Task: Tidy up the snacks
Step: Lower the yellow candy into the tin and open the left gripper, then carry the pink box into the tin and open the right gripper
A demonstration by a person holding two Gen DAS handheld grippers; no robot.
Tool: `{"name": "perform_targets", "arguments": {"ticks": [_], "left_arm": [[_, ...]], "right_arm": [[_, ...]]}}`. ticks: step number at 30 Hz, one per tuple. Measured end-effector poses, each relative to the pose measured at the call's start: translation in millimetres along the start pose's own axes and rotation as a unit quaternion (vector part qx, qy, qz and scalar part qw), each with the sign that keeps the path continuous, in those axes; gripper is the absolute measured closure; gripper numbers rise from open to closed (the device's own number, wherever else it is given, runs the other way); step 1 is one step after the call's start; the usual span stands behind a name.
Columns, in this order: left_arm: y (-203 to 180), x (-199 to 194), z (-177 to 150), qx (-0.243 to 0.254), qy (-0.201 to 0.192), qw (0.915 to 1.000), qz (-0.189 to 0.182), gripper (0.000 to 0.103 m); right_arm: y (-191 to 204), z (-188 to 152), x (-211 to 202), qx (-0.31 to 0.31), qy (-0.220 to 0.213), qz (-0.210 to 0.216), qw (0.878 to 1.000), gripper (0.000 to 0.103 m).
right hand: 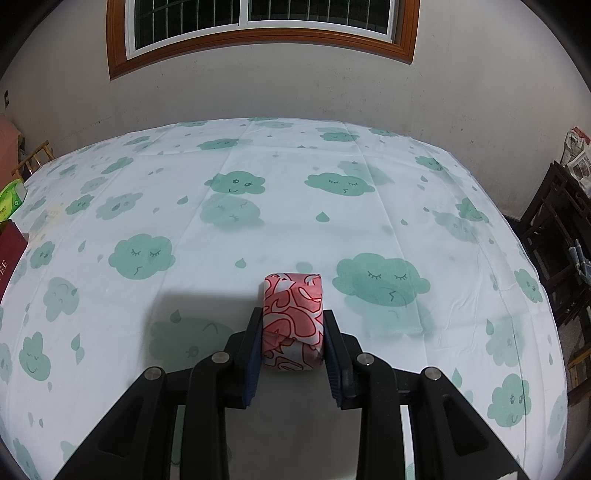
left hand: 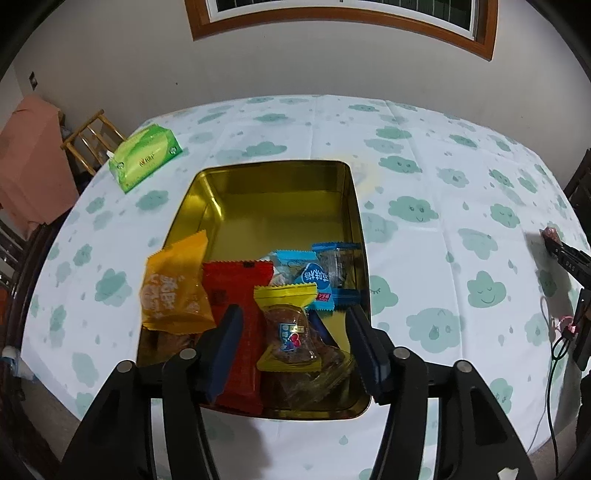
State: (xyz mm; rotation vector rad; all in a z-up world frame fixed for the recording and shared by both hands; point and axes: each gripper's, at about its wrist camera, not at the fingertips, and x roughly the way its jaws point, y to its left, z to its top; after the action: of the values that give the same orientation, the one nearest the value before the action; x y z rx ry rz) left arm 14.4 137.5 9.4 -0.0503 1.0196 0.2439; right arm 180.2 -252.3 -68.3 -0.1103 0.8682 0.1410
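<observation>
Covering the whole table is a white cloth (right hand: 280, 229) printed with green clouds and drops. Above its near edge the left gripper (left hand: 293, 350) points steeply down, jaws spread with nothing pinched, over a gold tin (left hand: 273, 206). The tin's near half holds snack packets: a yellow one (left hand: 290, 328) between the jaws, a red one (left hand: 236, 295), an orange one (left hand: 173, 291) and blue ones (left hand: 314, 277). The right gripper (right hand: 291, 343), also tilted down, pinches a red-and-white wrapped snack (right hand: 293, 314) against the cloth. Farther left lies a green tissue pack (left hand: 146, 160). Beyond stand a pale wall (right hand: 295, 96) and a wood-framed window (right hand: 258, 33).
</observation>
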Motion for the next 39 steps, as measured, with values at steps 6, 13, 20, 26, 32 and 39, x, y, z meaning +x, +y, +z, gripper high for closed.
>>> {"name": "perform_targets", "arguments": {"ticks": [6, 13, 20, 26, 32, 39], "left_arm": [[6.7, -6.5, -0.6, -0.005, -0.006, 0.9999, 0.009, 0.043], [20.0, -13.4, -3.7, -0.017, -0.012, 0.9997, 0.015, 0.038], [33.0, -22.4, -6.2, -0.030, -0.025, 0.9991, 0.015, 0.032], [44.8, -25.5, -8.7, -0.045, -0.026, 0.9985, 0.013, 0.029], [59.5, -26.8, -11.9, -0.063, -0.025, 0.9976, 0.015, 0.027], [80.2, -23.8, -18.1, -0.082, -0.019, 0.9962, 0.023, 0.025]], "right_arm": [[-0.2, 0.0, -0.1, -0.001, 0.000, -0.001, 1.000, 0.073], [0.2, -0.2, -1.3, 0.003, 0.004, -0.014, 1.000, 0.074], [17.8, 4.5, -17.6, 0.011, 0.005, -0.016, 1.000, 0.074], [50.8, 10.3, -48.6, 0.006, -0.017, 0.022, 1.000, 0.074], [109.3, 12.6, -77.2, -0.029, -0.030, 0.074, 0.996, 0.074], [183.8, 10.4, -101.6, -0.072, -0.039, 0.144, 0.986, 0.074]]}}
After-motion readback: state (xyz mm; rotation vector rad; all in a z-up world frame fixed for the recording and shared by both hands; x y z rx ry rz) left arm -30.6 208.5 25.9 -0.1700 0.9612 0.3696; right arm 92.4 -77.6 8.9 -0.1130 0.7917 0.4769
